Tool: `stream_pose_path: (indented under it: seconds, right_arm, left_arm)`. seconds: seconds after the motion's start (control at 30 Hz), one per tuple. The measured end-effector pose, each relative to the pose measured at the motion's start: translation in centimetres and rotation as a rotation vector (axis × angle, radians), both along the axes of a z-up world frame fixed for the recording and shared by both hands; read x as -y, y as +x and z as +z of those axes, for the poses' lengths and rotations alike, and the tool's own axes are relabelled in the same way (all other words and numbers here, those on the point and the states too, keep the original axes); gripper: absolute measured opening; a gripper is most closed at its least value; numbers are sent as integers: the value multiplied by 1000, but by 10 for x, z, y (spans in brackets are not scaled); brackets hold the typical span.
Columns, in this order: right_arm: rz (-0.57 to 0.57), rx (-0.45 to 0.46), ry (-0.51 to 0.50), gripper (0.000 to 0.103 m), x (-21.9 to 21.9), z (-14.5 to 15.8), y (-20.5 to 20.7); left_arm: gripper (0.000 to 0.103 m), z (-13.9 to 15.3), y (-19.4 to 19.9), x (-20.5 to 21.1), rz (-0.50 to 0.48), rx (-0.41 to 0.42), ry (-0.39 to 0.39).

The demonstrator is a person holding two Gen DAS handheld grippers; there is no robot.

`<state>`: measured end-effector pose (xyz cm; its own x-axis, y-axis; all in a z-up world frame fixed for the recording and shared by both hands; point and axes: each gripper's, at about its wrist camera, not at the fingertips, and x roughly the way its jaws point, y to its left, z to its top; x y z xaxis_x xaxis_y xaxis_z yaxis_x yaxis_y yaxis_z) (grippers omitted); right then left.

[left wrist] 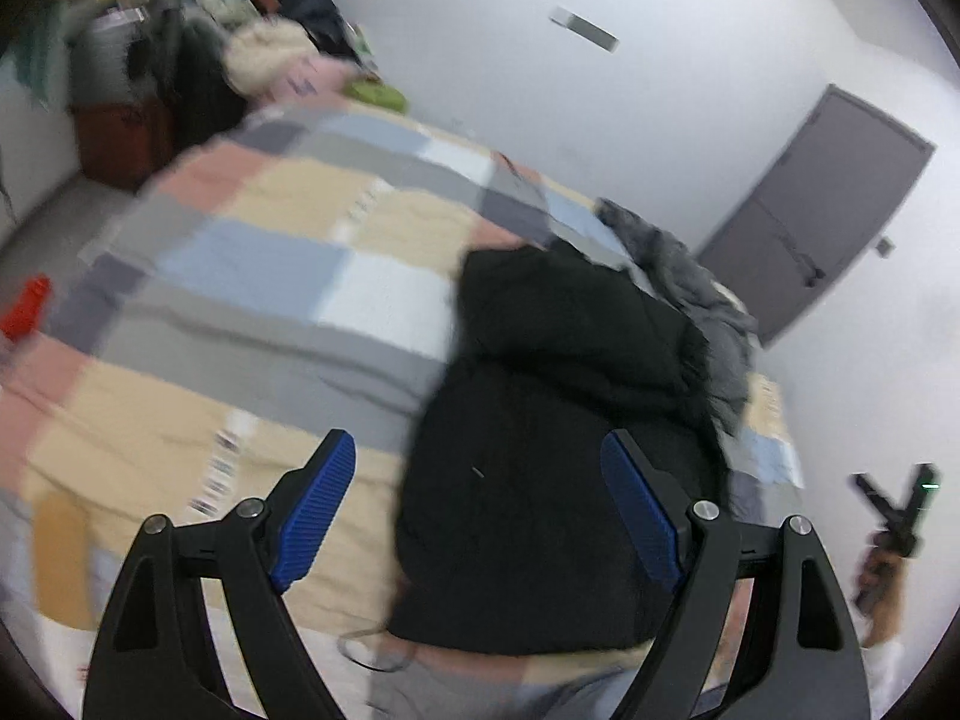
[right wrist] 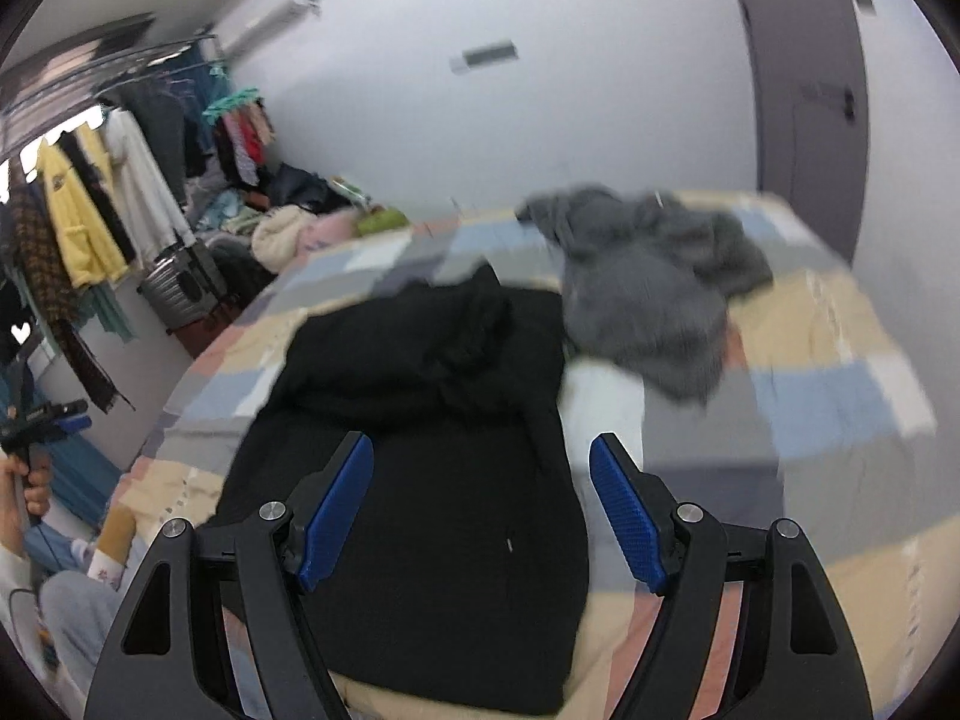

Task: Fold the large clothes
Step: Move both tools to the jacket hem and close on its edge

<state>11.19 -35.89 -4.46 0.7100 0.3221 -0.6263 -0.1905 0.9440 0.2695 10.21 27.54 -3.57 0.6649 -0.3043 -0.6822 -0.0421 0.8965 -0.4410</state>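
Hovering, both empty: left gripper [left wrist: 477, 462] and right gripper [right wrist: 480, 465] have jaws spread wide, gripping nothing. The black, partly folded, soft fabric garment [right wrist: 432, 420] lies flat on the pastel checked bedspread [right wrist: 840, 396], straight ahead of and below the right fingers, long axis running away from them. From the left fingers it sits ahead and off to the right. Right looks nearer, my guess. Beyond it, just past the far edge: a crumpled grey fuzzy garment [right wrist: 648, 276].

No text, label, brand or number can be read in either view. Small dark marks on the bedspread [left wrist: 225, 468] are too blurred to make out.
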Motion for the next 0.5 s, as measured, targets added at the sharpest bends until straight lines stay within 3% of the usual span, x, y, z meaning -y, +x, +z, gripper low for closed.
stream_pose_path:
  seconds: [0.27,0.4,0.5]
  right_arm:
    - [-1,-215,134,74,10,-132,-14]
    - [-15,-284,182,75,11,-179,-19]
    - [-31,-320,204,79,14,-205,-18]
  left_arm:
    - [85,-124,-2,19,-82,-110,-164]
    - [88,-184,-2,28,-83,-176,-218]
    - [89,-212,-2,28,-72,-206,-233]
